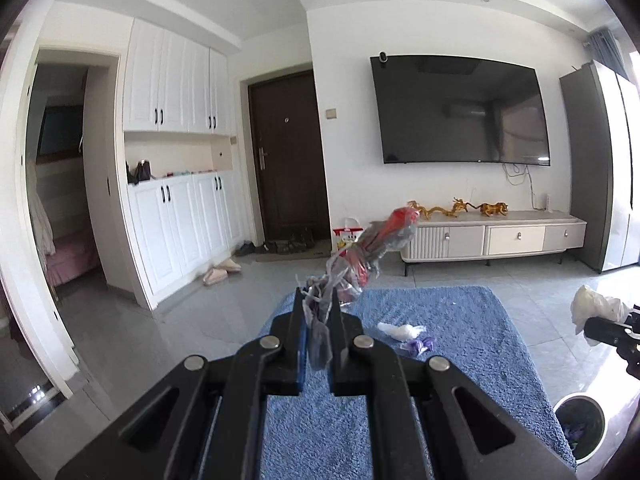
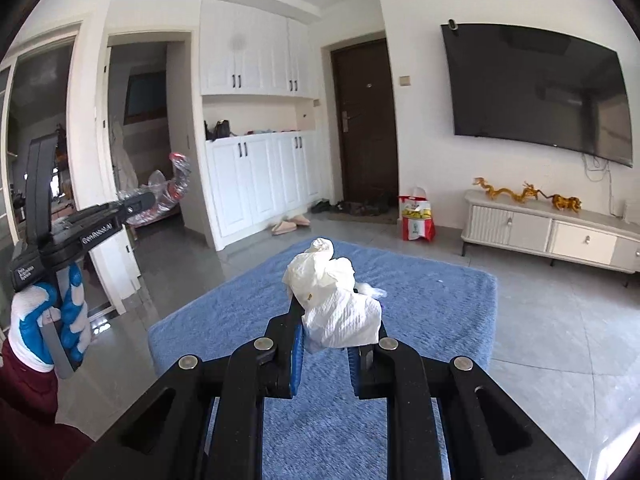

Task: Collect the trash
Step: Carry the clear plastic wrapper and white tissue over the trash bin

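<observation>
My left gripper is shut on a crumpled clear-and-red plastic wrapper, held high above the blue rug. It also shows at the left of the right wrist view with the wrapper sticking out. My right gripper is shut on a crumpled white paper towel above the rug; it shows at the right edge of the left wrist view. A white tissue wad and a purple wrapper lie on the rug. A trash bin stands at the lower right with trash inside.
A white TV cabinet with gold dragon figures stands under a wall TV. A red-and-white bag sits by the dark door. Slippers and shoes lie near the white cupboards. A grey fridge stands far right.
</observation>
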